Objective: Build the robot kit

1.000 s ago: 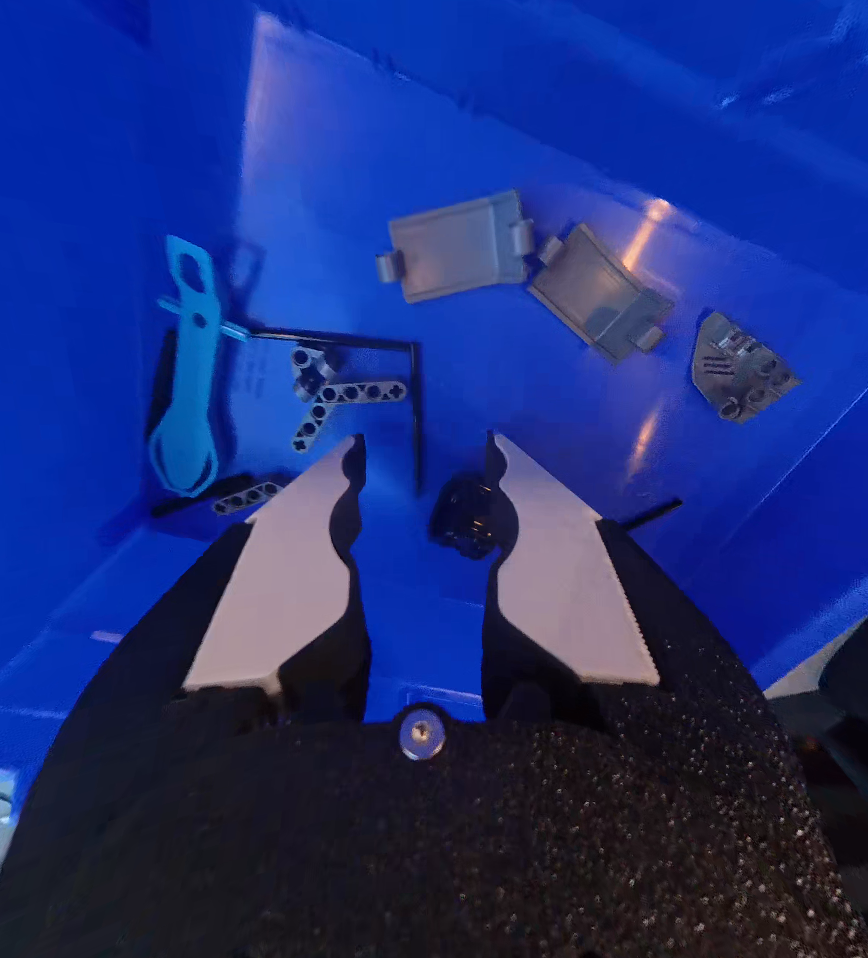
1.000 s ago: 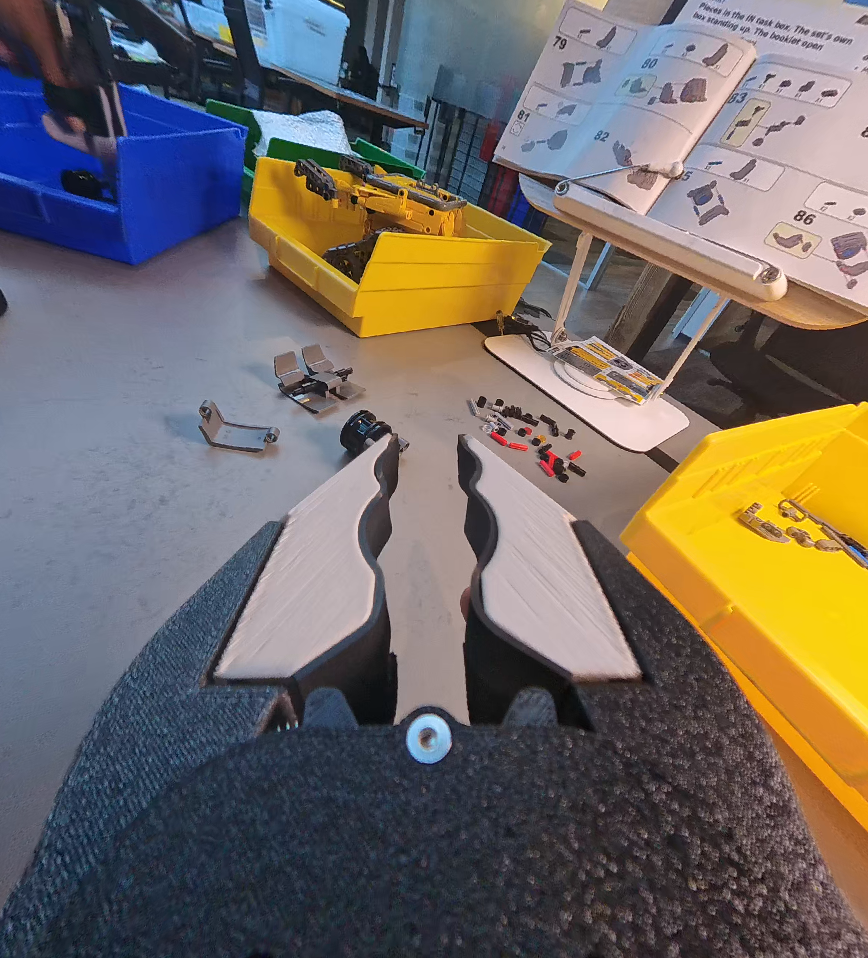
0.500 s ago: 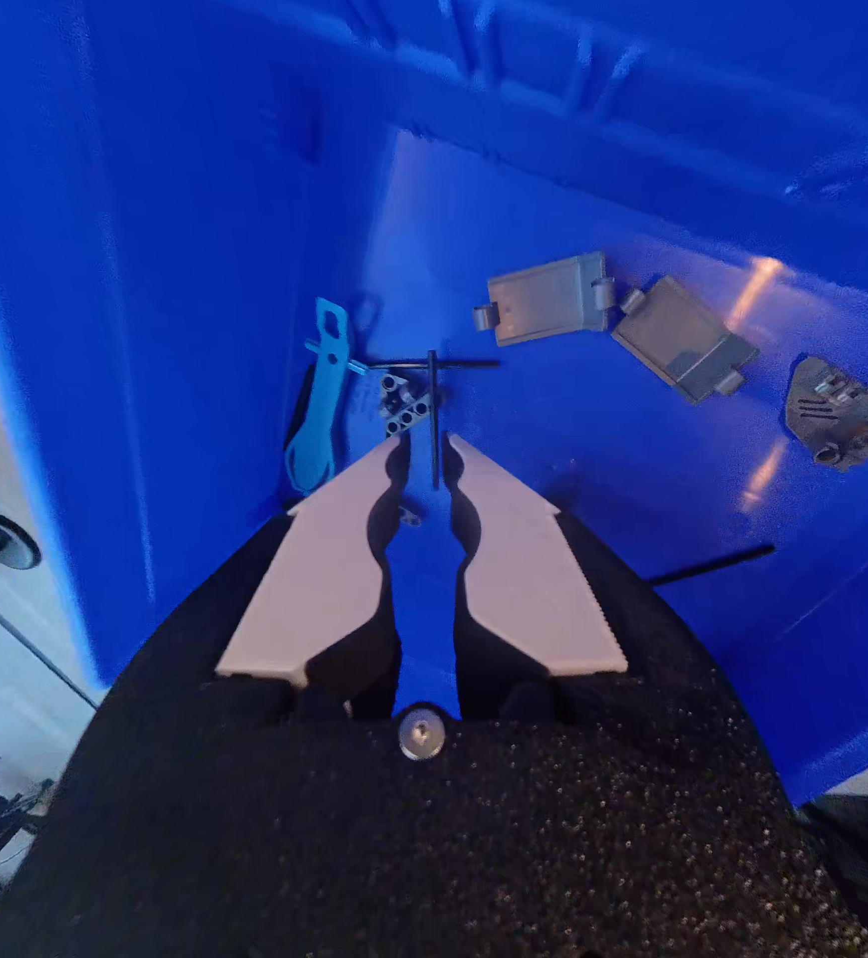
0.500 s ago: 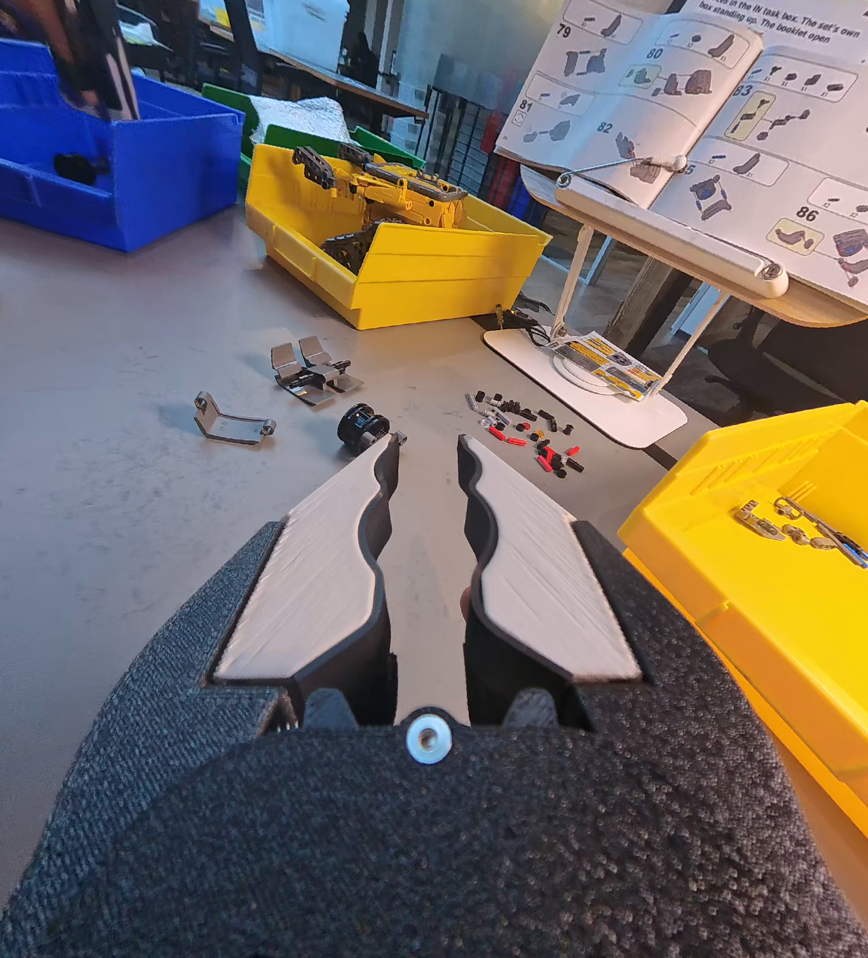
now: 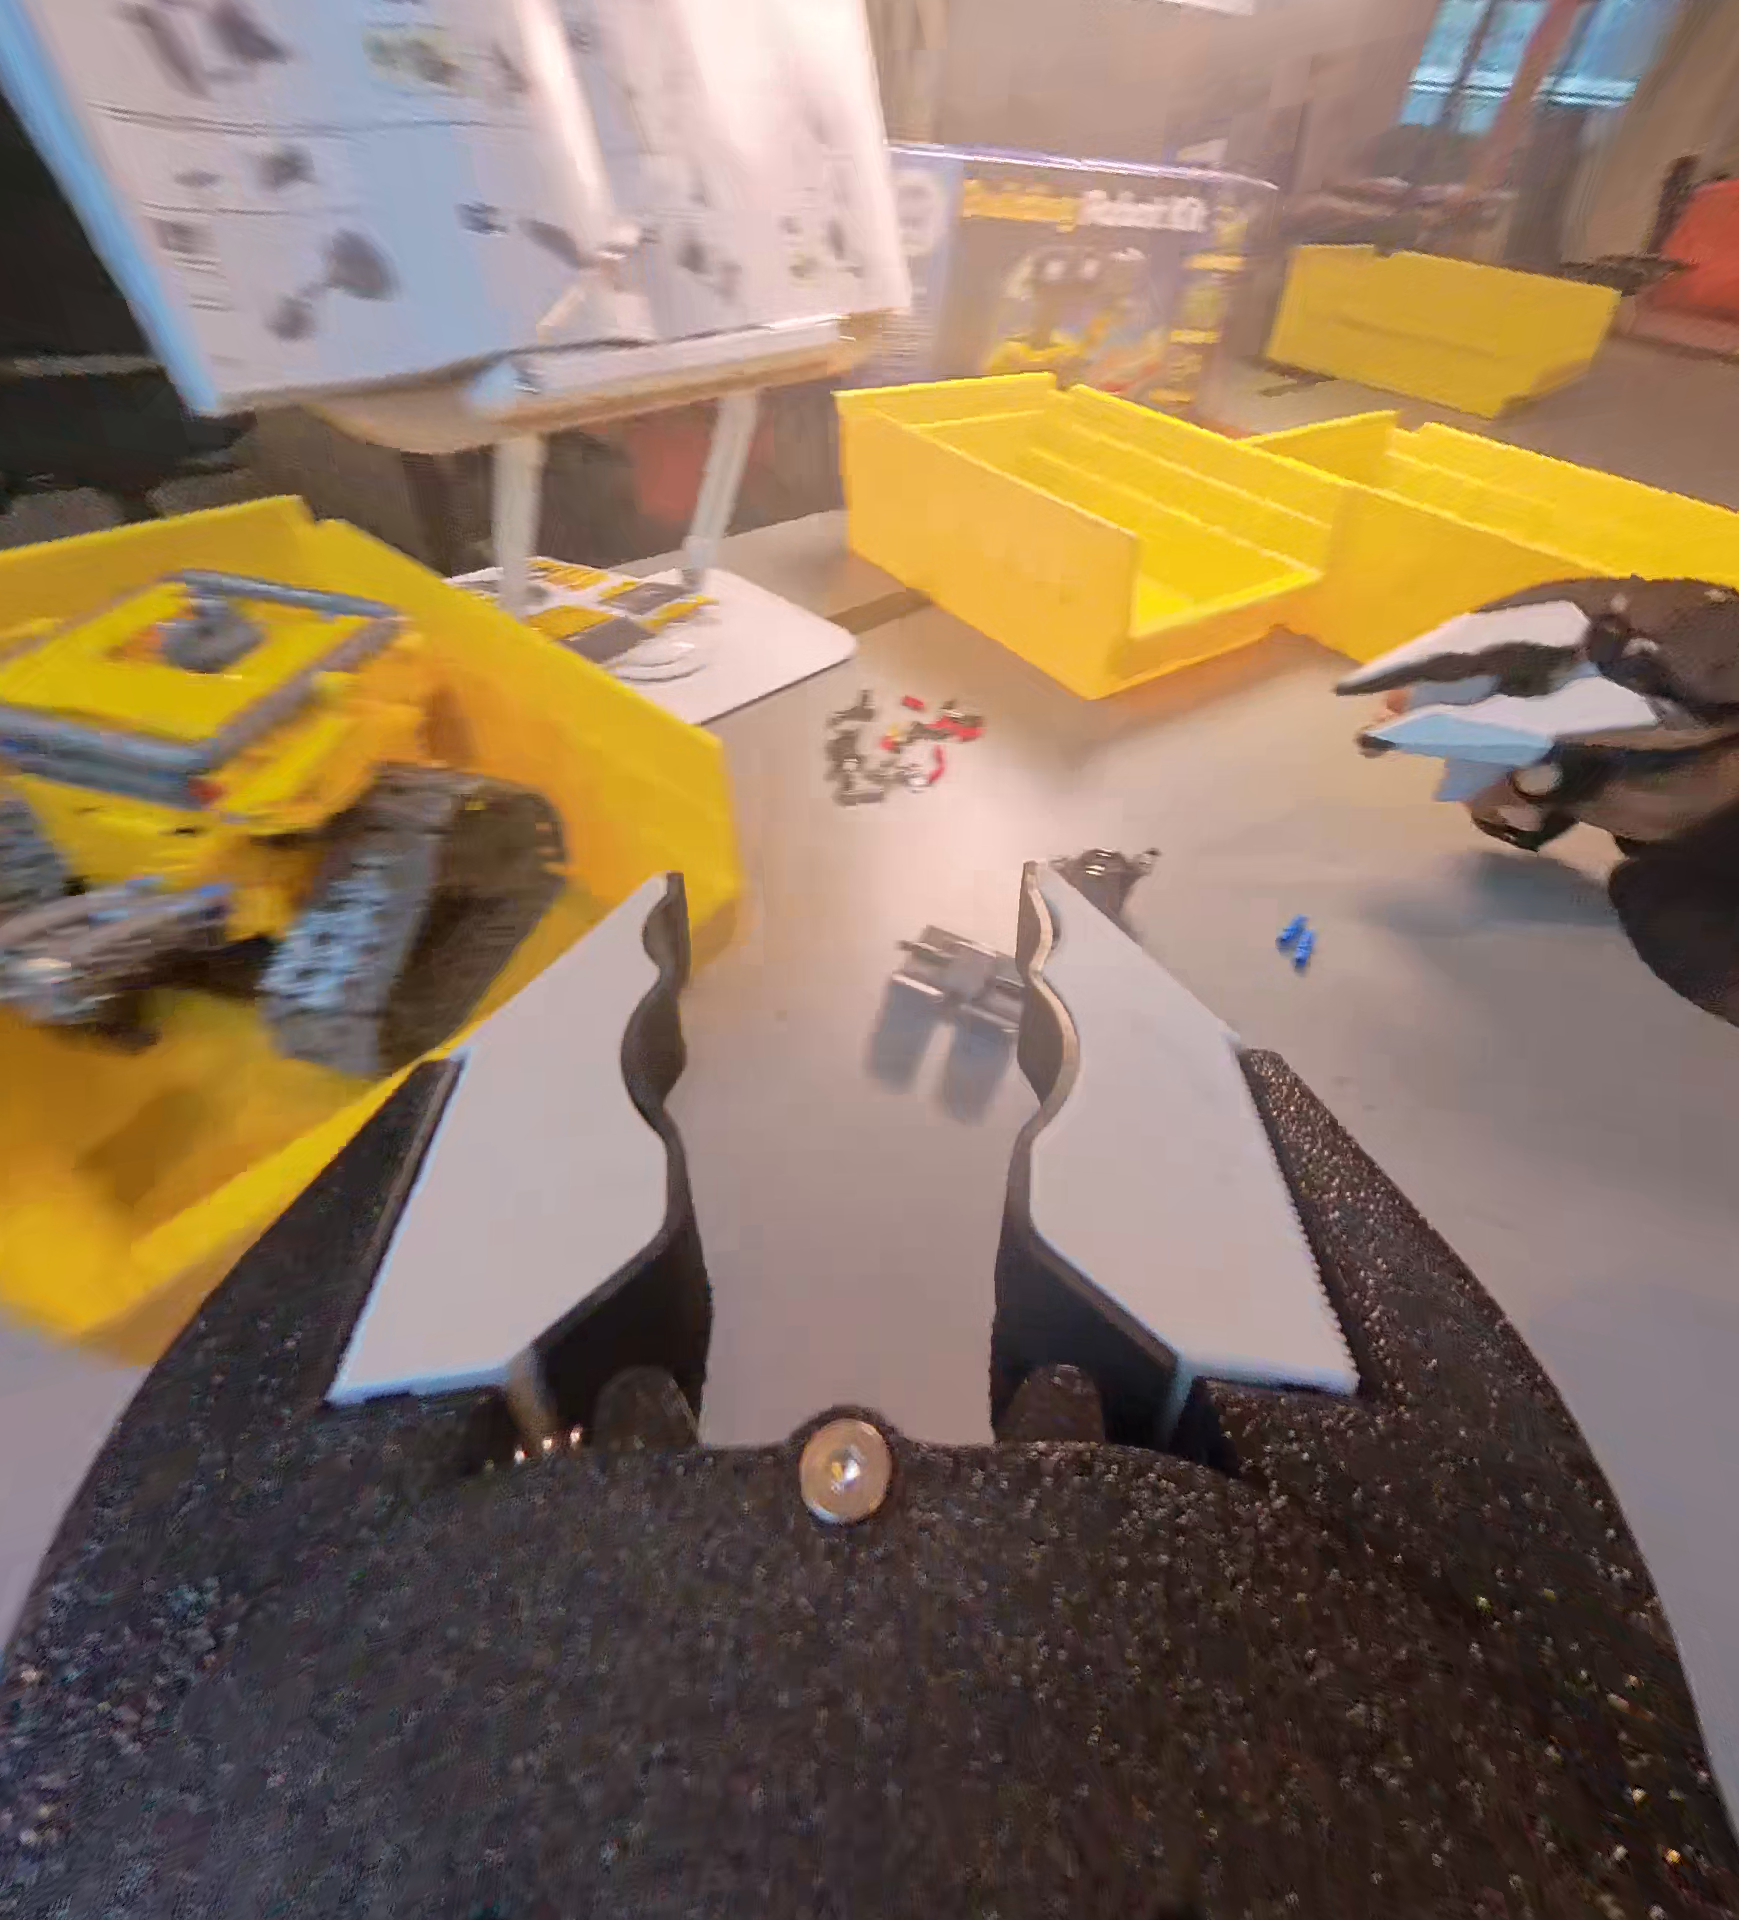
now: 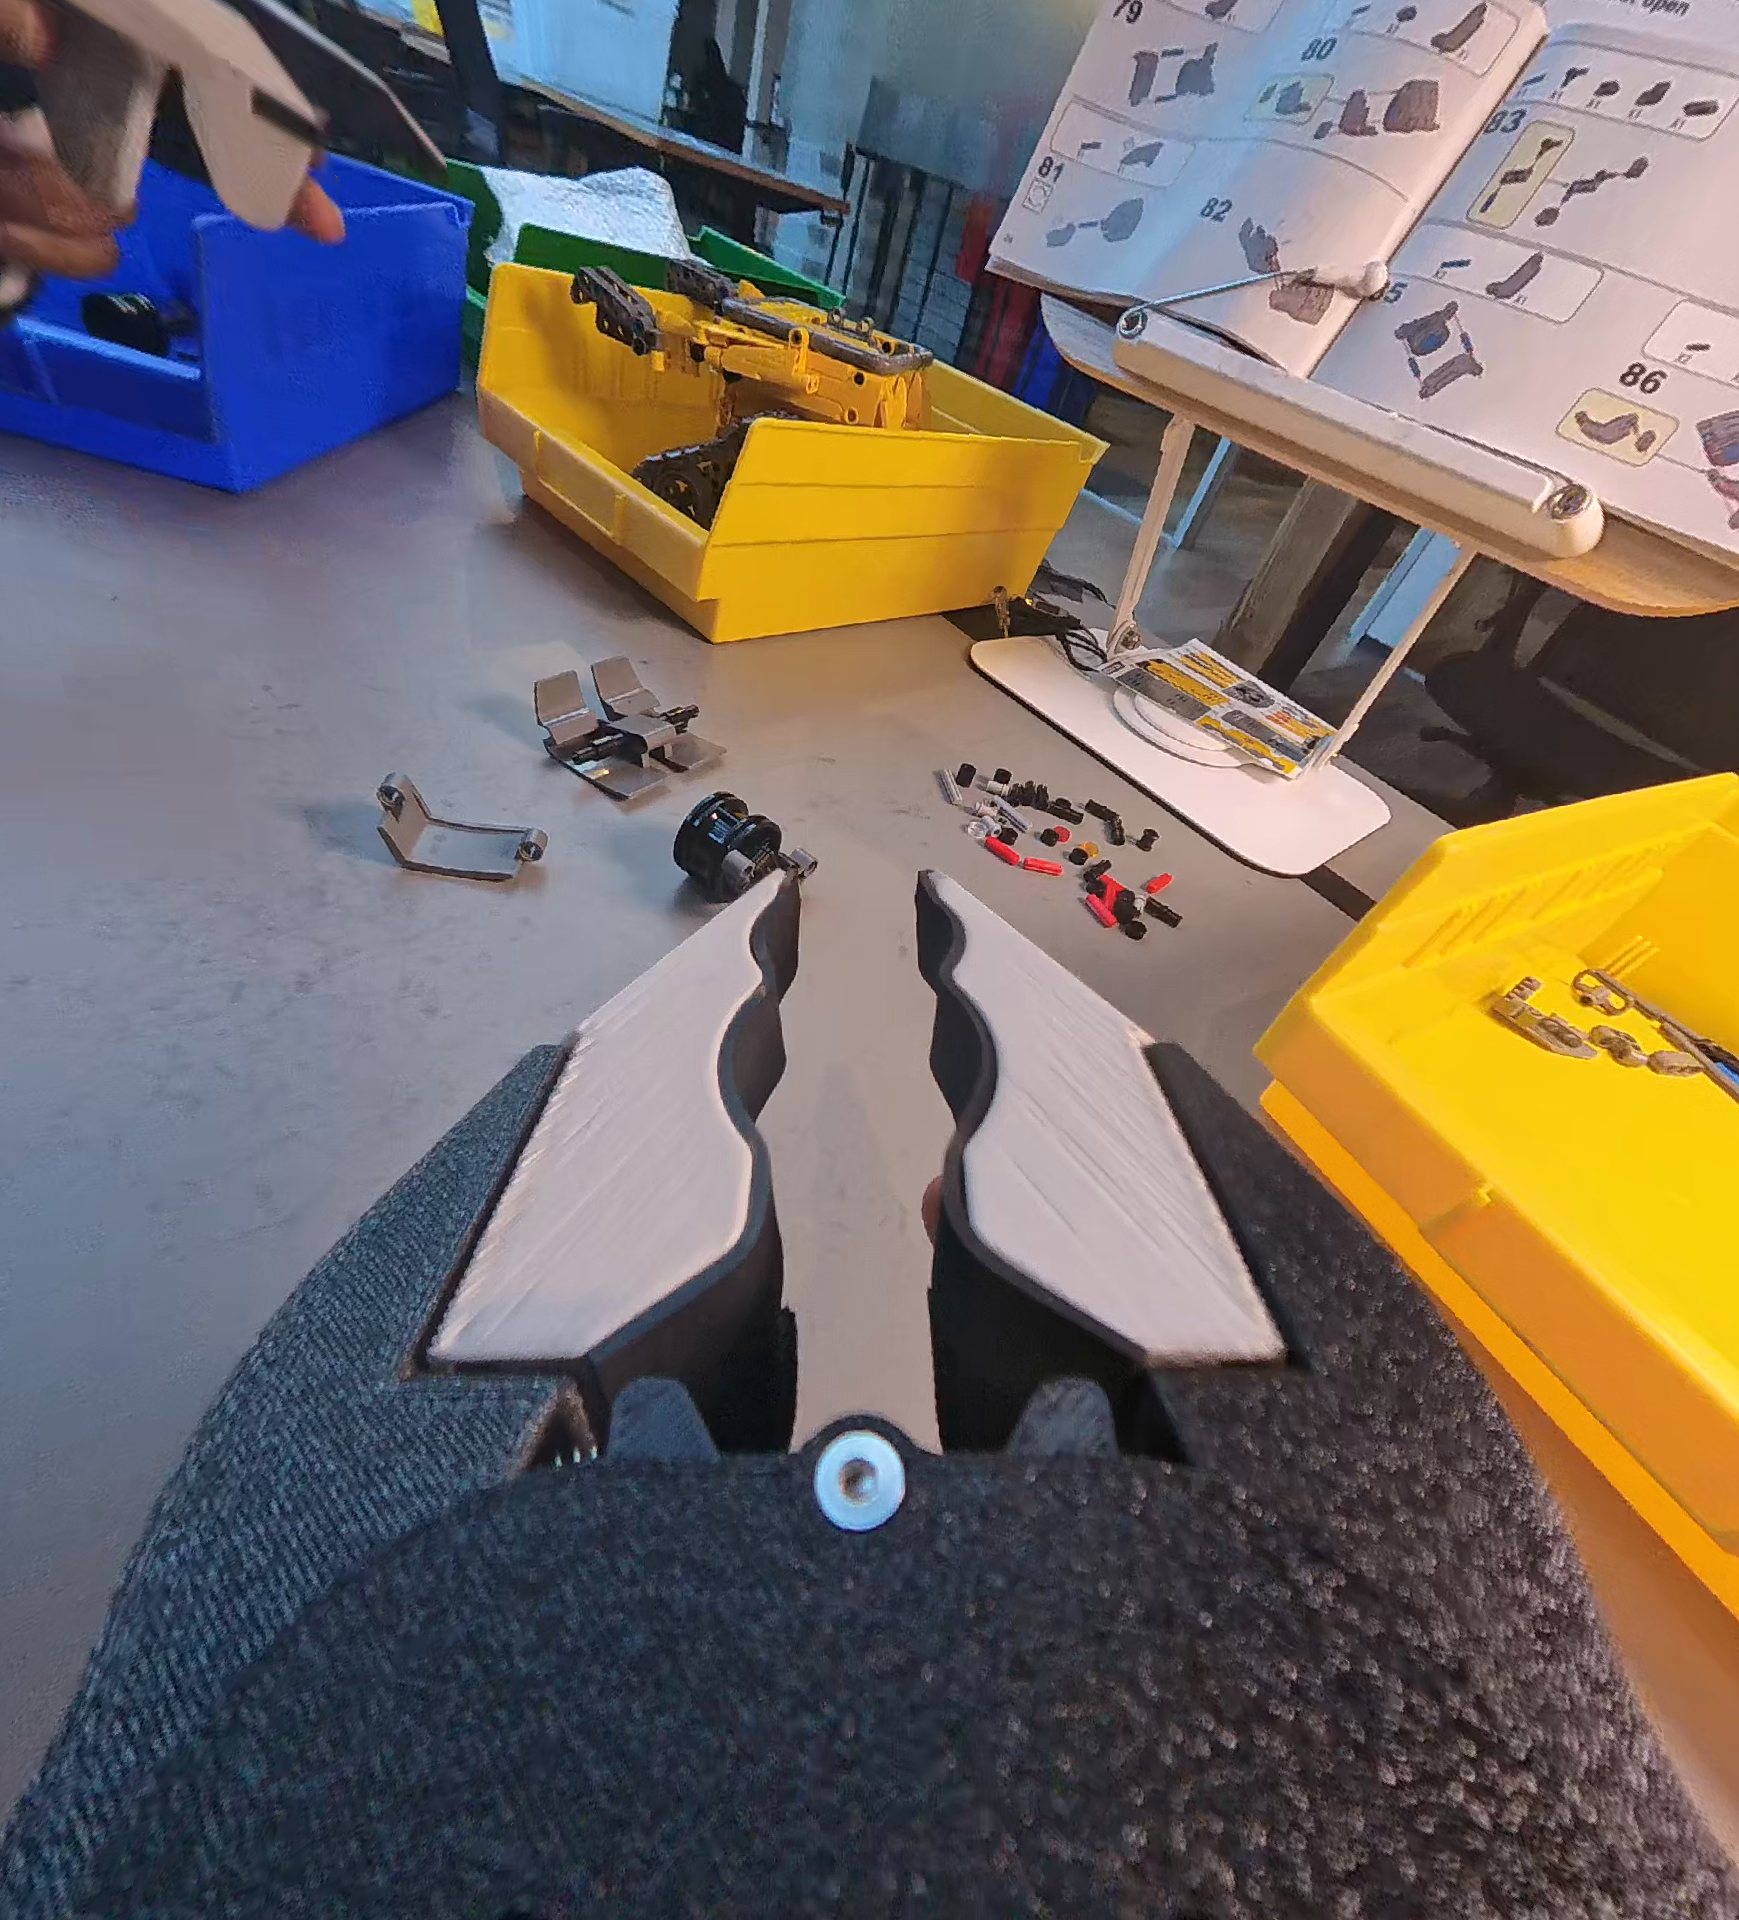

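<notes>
In the left wrist view, the left gripper (image 5: 852, 891) is seen above the grey worktop (image 5: 1416, 1143) with its fingers (image 5: 553, 1143) spread wide and nothing held between them. Just ahead of the fingertips, nearer the right finger, a blurred grey hinged part (image 5: 948, 1003) lies on the worktop. A small black piece (image 5: 1104, 868) is found just beyond the right fingertip. Left of the fingers, a yellow bin (image 5: 657, 748) is seen holding a yellow tracked model (image 5: 210, 748). Farther ahead a scatter of small black and red pins (image 5: 891, 743) is laid out, and beyond it a booklet stand (image 5: 532, 208). Well to the right, the right gripper (image 5: 1364, 712) is held in a hand, its fingers close together.

In the right wrist view, the right gripper (image 6: 857, 883) is held low over the worktop (image 6: 169, 1039), its fingers (image 6: 626, 1143) set narrowly apart with nothing gripped. A black wheel hub (image 6: 730, 844) lies just beyond the left fingertip. Farther left a grey bracket (image 6: 454, 836) is seen, and ahead of it the grey hinged part (image 6: 626, 727). The small pins (image 6: 1062, 847) are spread ahead and to the right. A second yellow bin (image 6: 1467, 1195) with a few small pieces stands right of the fingers. At the far upper left, the left gripper (image 6: 221, 114) is seen over a blue bin (image 6: 325, 343); its state cannot be told there.
</notes>
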Demonstrator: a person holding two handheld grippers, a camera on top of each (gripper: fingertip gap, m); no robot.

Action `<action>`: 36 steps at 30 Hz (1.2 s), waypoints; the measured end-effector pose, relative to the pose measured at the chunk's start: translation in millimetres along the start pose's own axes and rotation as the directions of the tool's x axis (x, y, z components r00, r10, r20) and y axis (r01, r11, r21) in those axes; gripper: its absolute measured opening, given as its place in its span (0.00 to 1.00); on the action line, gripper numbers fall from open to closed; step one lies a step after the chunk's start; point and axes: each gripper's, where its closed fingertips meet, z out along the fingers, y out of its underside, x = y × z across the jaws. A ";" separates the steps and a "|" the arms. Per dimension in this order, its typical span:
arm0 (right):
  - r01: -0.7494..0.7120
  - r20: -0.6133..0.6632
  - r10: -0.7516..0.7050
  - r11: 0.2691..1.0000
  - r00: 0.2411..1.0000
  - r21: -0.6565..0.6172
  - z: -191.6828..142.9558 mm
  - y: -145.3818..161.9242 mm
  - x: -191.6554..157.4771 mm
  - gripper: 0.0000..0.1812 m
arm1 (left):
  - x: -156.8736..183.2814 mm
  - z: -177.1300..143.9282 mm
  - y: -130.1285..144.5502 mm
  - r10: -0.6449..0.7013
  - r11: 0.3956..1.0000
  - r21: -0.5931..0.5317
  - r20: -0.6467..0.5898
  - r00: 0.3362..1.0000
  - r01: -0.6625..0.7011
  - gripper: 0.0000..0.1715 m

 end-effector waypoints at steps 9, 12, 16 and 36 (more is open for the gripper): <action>0.035 0.013 -0.035 0.999 0.999 -0.010 1.5 0.2 -4.6 0.12 | 127.7 88.0 120.4 0.176 0.827 -0.411 -0.459 0.871 -0.384 0.29; 0.075 0.008 -0.075 0.997 0.997 -0.013 -0.2 -1.2 -5.1 0.12 | 130.2 99.5 134.9 0.272 0.766 -0.430 -0.456 0.847 -0.477 0.19; 0.119 0.016 -0.119 0.993 0.993 -0.018 -0.4 -1.6 -7.5 0.12 | 139.0 97.3 127.2 0.279 0.796 -0.380 -0.461 0.842 -0.471 0.03; 0.119 0.073 -0.112 0.989 0.991 -0.090 12.6 18.3 -18.5 0.12 | 131.5 111.2 81.7 0.058 0.966 -0.219 -0.347 0.936 -0.141 0.16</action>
